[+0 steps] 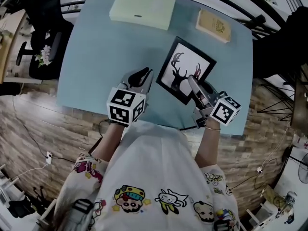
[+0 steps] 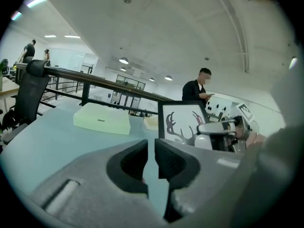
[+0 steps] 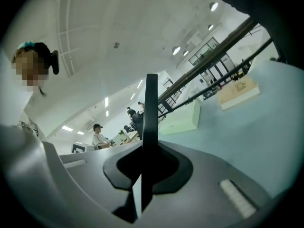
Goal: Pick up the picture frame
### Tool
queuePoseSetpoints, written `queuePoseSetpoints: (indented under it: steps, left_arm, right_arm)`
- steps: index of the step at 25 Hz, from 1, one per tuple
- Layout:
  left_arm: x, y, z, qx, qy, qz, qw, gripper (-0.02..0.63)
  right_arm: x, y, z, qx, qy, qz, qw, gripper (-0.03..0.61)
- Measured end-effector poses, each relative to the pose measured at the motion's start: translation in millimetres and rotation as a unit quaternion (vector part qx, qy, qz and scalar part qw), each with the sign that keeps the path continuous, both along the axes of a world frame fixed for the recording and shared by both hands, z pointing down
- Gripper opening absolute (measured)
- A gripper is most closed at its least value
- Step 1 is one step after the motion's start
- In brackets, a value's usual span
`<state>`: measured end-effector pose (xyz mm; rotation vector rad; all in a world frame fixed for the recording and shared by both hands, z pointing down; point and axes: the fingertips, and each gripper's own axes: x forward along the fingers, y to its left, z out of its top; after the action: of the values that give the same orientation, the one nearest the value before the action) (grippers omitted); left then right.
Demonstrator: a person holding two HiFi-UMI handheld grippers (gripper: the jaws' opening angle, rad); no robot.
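R tongs (image 1: 191, 81) clamp picture frame (image 1: 175, 61) edge, w/ deer print; L tongs (image 1: 143, 75) narrow, empty.

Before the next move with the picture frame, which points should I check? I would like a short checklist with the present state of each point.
1. Right gripper shut on the edge of the picture frame: ok.
2. Left gripper empty, its jaws a narrow gap apart: ok.
3. Frame supported on two sides: not ok; only the right gripper holds it.
4. Frame fully clear of the table: cannot tell; its lower edge is hidden.
5. Green box and book lie apart from the frame, at the far edge: ok.
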<state>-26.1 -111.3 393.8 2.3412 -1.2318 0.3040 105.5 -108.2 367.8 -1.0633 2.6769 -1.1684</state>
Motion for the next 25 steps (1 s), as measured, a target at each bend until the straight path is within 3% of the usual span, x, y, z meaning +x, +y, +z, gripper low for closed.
queuePoseSetpoints:
  steps: [4,10,16,25]
  left_arm:
    - [-5.2,5.4,-9.8,0.019,-0.012,-0.005,0.9997,0.022]
    - [-8.4,11.7,-17.6,0.036,-0.037,-0.004,0.9987,0.0]
    - [-9.1,12.3,-22.6,0.053,-0.044,-0.009,0.9976,-0.002]
    - [-6.5,3.9,-25.5,0.084,-0.059,-0.01,0.9947,-0.002]
  right_arm:
    - [6.9,5.5,-13.5,0.041,0.055,0.034,0.997,0.032]
    - [19.7,12.0,-18.4,0.092,0.134,0.081,0.983,0.031]
    - [28.8,15.8,-26.0,0.15,0.211,0.113,0.959,0.031]
    - [43.6,14.4,-28.3,0.204,0.269,0.147,0.93,0.031]
